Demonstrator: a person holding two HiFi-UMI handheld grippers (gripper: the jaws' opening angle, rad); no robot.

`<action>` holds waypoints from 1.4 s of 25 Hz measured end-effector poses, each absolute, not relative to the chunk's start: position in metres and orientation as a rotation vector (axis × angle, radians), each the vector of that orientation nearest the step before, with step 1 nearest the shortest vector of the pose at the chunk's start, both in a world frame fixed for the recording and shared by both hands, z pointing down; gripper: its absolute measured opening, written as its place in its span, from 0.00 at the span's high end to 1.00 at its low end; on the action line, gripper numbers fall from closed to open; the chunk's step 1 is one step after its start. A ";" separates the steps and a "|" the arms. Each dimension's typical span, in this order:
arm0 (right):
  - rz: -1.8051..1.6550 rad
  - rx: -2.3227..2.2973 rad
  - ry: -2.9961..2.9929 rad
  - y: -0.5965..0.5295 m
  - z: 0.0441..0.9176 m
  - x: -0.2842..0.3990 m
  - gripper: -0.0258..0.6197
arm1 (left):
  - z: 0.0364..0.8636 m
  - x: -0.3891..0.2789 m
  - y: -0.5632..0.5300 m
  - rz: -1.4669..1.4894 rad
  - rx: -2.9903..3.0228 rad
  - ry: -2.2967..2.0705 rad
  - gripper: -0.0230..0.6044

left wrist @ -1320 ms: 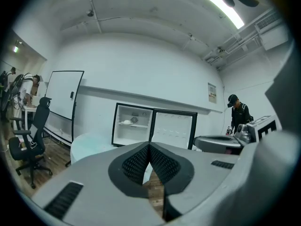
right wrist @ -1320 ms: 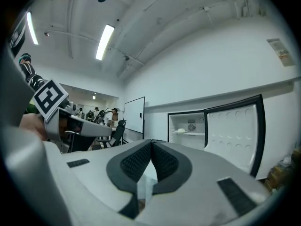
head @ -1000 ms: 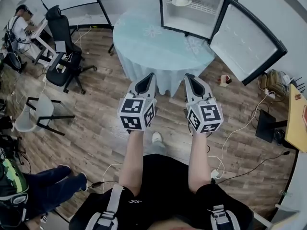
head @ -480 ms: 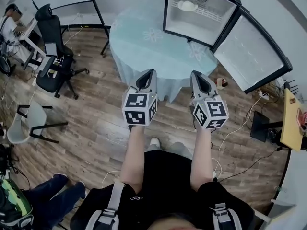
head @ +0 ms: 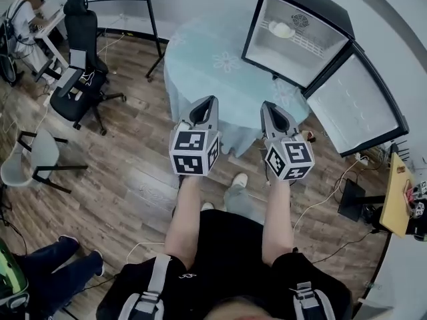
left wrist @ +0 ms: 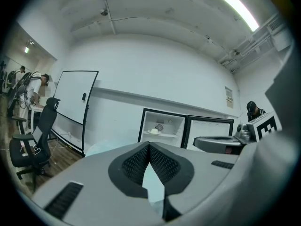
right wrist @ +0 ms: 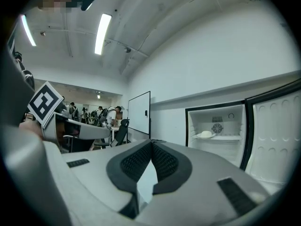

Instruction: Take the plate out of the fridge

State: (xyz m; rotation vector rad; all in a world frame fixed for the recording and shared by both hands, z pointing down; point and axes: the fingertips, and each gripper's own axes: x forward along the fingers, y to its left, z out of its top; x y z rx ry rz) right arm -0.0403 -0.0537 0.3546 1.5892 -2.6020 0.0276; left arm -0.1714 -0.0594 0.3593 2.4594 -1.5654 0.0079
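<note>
Left gripper (head: 204, 111): jaws together with nothing between them; we hold it in the air, short of the worktop (head: 200, 65).
Right gripper (head: 275, 115): jaws together and empty, beside the left one.
Plate (head: 283, 29): on the wire shelf in the upper part of the fridge (head: 308, 0), well apart from both grippers.
Fridge door (head: 357, 105): swung open to the right.
Risk, closed jaws: if we arrive without parting them, we judge they would push the plate toward the back wall instead of taking it.
Risk, thin rim: a shallow one-sided grip may let the plate tilt and slide off the shelf.
Risk, opening: a careless withdrawal could knock the plate against the frame or the door.
</note>
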 end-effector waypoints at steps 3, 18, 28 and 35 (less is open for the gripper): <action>0.004 1.595 -2.630 -0.071 0.343 -0.041 0.96 | 0.345 -0.173 -0.073 -0.026 2.468 -1.600 0.96; 0.120 1.684 -2.599 -0.140 0.361 0.022 0.96 | 0.364 -0.089 -0.148 0.019 2.511 -1.396 0.96; 0.230 1.759 -2.599 -0.222 0.369 0.107 0.96 | 0.376 0.002 -0.225 0.111 2.529 -1.254 0.96; 0.204 1.841 -2.645 -0.260 0.342 0.165 0.96 | 0.347 0.028 -0.264 0.071 2.560 -1.300 0.96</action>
